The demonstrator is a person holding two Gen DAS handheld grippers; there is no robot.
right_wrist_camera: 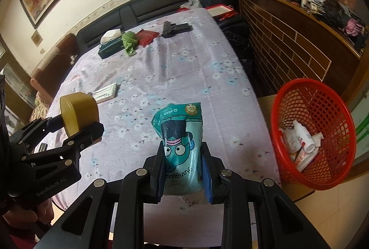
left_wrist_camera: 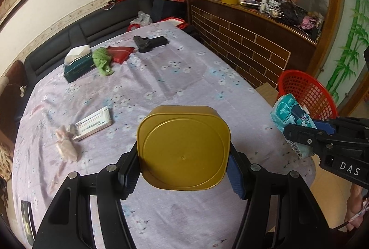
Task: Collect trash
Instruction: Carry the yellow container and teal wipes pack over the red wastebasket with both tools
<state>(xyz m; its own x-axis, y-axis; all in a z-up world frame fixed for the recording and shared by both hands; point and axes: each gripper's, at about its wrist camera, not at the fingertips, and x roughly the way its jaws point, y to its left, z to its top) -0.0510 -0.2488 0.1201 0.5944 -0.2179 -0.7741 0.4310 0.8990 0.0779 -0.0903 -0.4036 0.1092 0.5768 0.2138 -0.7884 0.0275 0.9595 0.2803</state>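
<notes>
Right wrist: teal cartoon-faced snack pouch (right_wrist_camera: 178,145) (crumpled, glossy)

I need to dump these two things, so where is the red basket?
The red basket stands off the table's right edge, right of the teal packet in the right-wrist view.

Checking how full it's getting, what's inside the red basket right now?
The red basket holds a white plastic bottle, crumpled white paper and a white carton with red print. Anything beneath that pile is covered.
</notes>
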